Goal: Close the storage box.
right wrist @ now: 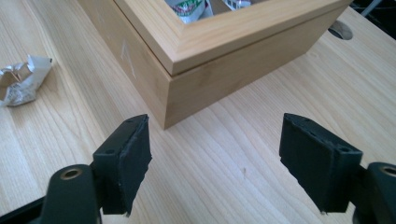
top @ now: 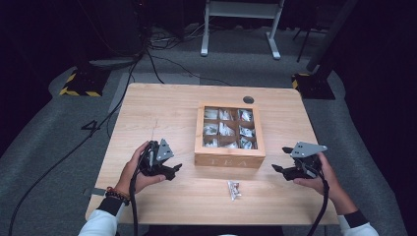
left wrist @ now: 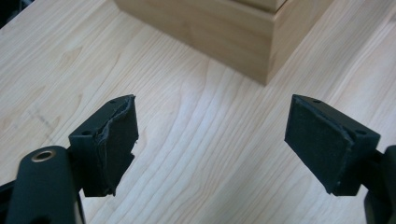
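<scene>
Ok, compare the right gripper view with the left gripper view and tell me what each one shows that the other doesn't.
Right gripper view alone: the crumpled silvery packet lying on the table, packets under the wooden tea box's windowed lid, and the round hole in the table top. Left gripper view alone: the left claw, open with nothing between its pads. Shared: a corner of the box and the pale wooden table; the right claw is open too.

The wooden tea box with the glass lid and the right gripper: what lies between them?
Nothing: between the wooden tea box and the open right gripper only bare light wooden table shows, in the high view.
</scene>
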Tool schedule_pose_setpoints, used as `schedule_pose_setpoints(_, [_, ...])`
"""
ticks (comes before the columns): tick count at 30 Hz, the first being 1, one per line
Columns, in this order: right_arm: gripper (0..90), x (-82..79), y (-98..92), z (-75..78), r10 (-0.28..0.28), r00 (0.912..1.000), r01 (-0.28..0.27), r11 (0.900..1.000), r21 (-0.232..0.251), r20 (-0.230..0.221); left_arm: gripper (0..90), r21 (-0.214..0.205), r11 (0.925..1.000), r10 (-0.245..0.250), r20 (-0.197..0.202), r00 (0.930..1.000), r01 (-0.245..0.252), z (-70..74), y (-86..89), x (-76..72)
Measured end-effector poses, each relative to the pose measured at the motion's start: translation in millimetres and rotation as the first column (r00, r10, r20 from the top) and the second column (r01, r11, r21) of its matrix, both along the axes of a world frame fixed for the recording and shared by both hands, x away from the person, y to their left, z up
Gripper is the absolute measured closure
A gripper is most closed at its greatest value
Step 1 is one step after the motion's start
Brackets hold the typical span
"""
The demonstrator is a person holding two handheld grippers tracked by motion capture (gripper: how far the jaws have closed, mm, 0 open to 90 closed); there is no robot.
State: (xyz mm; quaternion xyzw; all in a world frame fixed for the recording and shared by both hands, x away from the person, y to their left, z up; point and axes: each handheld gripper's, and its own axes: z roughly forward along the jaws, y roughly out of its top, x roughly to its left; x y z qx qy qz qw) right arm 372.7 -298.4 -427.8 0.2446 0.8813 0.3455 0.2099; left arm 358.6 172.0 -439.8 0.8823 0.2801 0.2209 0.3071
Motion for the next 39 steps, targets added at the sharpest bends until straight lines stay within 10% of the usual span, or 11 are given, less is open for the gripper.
schedule_pose_setpoints(18, [25.0,-10.7,-37.8,-28.7,-0.096,0.9939,0.096,0.9953,-0.004,-0.053,17.7,0.047,0.9981,0.041,-0.034,0.9986,-0.040,-30.8,26.1,-19.9])
schedule_pose_setpoints(39, [25.5,-31.1,-90.1,-61.0,-0.241,0.9610,0.250,0.9665,0.057,-0.136,17.8,-0.086,0.9923,0.076,-0.148,0.9861,-0.089,-54.1,75.2,-34.0])
